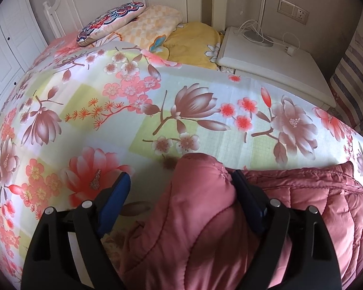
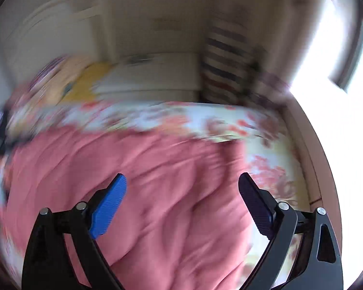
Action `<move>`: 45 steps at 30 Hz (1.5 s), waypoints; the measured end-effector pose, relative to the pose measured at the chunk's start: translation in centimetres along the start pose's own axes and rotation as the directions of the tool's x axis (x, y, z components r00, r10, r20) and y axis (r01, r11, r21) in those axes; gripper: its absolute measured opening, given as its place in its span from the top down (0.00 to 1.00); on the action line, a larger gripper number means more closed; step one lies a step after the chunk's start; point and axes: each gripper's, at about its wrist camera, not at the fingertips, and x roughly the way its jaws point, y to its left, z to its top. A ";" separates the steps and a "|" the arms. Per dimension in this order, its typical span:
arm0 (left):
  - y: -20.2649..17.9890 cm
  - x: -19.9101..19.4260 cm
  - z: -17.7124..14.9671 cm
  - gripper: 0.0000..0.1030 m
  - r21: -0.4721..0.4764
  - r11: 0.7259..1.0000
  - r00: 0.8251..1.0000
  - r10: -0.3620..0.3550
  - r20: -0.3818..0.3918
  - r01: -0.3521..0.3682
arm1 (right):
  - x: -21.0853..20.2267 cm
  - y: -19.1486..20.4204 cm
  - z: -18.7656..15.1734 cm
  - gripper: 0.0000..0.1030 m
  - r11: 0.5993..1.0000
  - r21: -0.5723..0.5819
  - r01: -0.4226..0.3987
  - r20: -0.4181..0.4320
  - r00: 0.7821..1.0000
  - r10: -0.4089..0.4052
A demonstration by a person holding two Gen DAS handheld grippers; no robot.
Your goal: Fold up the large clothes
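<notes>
Left gripper [image 1: 181, 181] spread wide — straddling pink jacket [image 1: 205, 229]

Quilted pink jacket [image 1: 205, 217], slight sheen

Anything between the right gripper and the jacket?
Nothing visible. The right gripper hangs open directly over the pink jacket, only air between; that view is motion-blurred. The left gripper already has a jacket fold between its open jaws.
</notes>
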 end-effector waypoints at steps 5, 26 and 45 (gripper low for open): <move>0.1 -0.1 -0.1 0.18 -0.010 1.000 1.000 -0.017 -0.014 0.017 | 6.6 1.4 -2.6 0.05 0.998 -0.055 -0.025 -0.140 0.990 0.017; 0.6 -0.3 -0.7 0.18 -0.011 0.999 0.999 -0.051 -0.012 0.051 | -2.8 -4.5 -10.2 0.07 0.996 -0.086 -0.037 -0.104 0.994 0.028; -2.3 -14.7 -5.1 0.18 0.201 0.941 0.943 -0.302 0.140 0.272 | -7.1 -0.2 -7.6 0.07 0.977 -0.129 -0.172 0.054 0.982 0.180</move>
